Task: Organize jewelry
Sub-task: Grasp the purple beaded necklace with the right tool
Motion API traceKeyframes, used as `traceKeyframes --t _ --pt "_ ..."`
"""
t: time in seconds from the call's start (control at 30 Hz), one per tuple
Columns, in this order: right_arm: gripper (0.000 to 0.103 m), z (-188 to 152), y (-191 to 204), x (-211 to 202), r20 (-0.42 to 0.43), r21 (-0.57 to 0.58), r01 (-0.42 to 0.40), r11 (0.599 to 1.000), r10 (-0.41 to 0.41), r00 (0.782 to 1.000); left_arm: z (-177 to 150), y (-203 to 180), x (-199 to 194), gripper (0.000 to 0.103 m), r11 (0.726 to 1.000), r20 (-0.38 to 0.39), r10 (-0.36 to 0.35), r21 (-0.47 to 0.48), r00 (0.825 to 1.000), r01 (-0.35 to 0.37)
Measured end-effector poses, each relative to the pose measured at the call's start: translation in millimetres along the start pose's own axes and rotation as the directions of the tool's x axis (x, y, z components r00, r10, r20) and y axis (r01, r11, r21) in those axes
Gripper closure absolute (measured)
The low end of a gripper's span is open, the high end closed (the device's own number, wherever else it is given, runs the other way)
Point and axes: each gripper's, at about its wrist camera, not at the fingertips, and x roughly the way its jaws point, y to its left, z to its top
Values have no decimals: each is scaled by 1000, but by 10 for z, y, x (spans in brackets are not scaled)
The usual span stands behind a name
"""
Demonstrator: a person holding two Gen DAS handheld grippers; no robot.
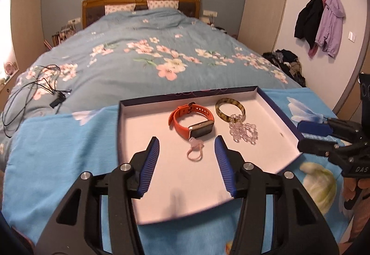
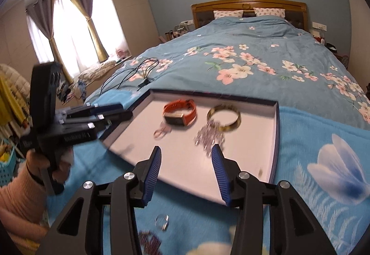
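A shallow box lid [image 1: 272, 116] is lying on a blue flowered blanket [image 1: 57, 150] spread over the foot of a bed [image 1: 138, 58]. Inside it, an orange watch [image 1: 192, 122] is sitting near the far edge at the middle, with a mottled bangle [image 1: 230, 108] just to its right and a clear bead bracelet [image 1: 242, 132] touching the bangle's near side. A small pink ring [image 1: 194, 153] is lying just in front of the watch. The left gripper [image 1: 187, 162] is hovering over the lid's near edge with its fingers partly spread and nothing between them. The right gripper [image 2: 186, 168] is hanging over the near right corner, fingers likewise partly apart and holding nothing. A small silvery ring [image 2: 161, 221] is resting on the blanket outside the lid, near its front edge, beside a blurred dark beaded piece [image 2: 150, 242]
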Motion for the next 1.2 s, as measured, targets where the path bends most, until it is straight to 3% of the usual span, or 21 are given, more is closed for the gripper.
traceKeyframes --t 0.27,0.63,0.93,1.1,1.2 --pt "60 -478 129 -86 -93 -28 -12 1000 9 996 -433 47 -505 53 1000 30 21 8 999 -21" --pt "61 -885 314 -196 -171 -91 -11 996 -5 985 -1012 117 -756 52 999 -26 4 -41 1000 -5" --pt "74 -1006 474 -126 -198 -175 28 984 -63 978 -1148 24 -786 52 1000 -46 -13 -14 999 12" --pt "90 -1023 468 -151 -194 -173 28 985 -62 979 -1213 -30 -770 52 1000 -70 -21 1 997 22" --pt "91 -1027 462 -156 -189 -168 25 986 -57 980 -1227 -57 -761 52 1000 -81 -22 10 996 23"
